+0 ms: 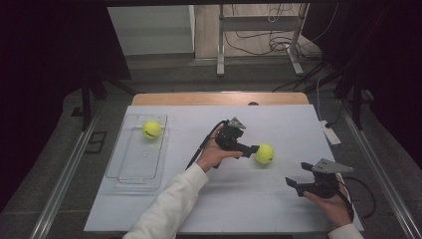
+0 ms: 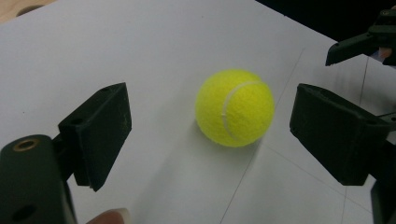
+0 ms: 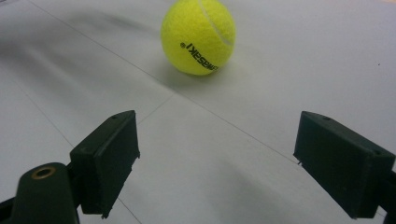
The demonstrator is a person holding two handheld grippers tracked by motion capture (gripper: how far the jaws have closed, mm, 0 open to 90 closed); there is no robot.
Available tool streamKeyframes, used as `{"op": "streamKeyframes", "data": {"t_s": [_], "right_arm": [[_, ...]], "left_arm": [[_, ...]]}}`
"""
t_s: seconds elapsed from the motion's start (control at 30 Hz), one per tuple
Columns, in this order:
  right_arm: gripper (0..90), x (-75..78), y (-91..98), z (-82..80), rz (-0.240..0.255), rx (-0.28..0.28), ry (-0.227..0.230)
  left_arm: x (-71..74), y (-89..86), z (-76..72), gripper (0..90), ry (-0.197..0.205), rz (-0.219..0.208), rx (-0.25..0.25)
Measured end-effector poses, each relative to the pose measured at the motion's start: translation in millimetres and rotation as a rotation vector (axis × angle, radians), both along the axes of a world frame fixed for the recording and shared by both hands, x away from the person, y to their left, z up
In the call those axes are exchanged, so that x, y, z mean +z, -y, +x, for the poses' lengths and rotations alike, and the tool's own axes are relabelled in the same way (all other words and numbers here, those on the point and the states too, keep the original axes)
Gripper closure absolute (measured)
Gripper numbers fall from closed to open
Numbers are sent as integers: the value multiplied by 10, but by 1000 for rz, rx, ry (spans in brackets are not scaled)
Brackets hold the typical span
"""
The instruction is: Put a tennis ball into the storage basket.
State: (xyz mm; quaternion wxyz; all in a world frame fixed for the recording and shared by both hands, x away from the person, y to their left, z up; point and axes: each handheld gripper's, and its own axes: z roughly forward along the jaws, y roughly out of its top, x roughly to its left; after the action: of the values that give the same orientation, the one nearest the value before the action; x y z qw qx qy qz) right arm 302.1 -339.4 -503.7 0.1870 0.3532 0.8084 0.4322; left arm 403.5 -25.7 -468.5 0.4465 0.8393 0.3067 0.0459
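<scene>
A: Left gripper (image 1: 255,148) is right up on the tennis ball (image 1: 264,153), centre of the high view, jaws spread wide and nothing pinched yet

B: The left gripper view backs that up: the ball (image 2: 234,107) sits on the white table cover (image 2: 140,56) ahead of the two black jaws, clear daylight on both sides

A: So the way to do it well, I'd say, is slide forward until the ball's widest part is level with the pads, then close evenly, since a round ball squeezed off-centre will likely squirt away

B: And the right gripper (image 1: 293,185), lower right of the high view?

A: Wide open too, holding nothing, with the same ball (image 3: 198,36) near the top of its own view

B: Second ball (image 1: 151,129) sits in the clear tray (image 1: 124,177), upper left

A: What's hard to make out: the tray's rim against the cover, and whether the left jaw tips are already touching the ball from above
</scene>
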Motion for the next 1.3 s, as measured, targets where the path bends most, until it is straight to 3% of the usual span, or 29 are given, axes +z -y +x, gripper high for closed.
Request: {"op": "streamKeyframes", "data": {"t_s": [1.3], "right_arm": [[140, -6, 0, 3, -2, 2, -1]], "left_arm": [[-150, 291, 80, 128, -45, 11, -39]]}}
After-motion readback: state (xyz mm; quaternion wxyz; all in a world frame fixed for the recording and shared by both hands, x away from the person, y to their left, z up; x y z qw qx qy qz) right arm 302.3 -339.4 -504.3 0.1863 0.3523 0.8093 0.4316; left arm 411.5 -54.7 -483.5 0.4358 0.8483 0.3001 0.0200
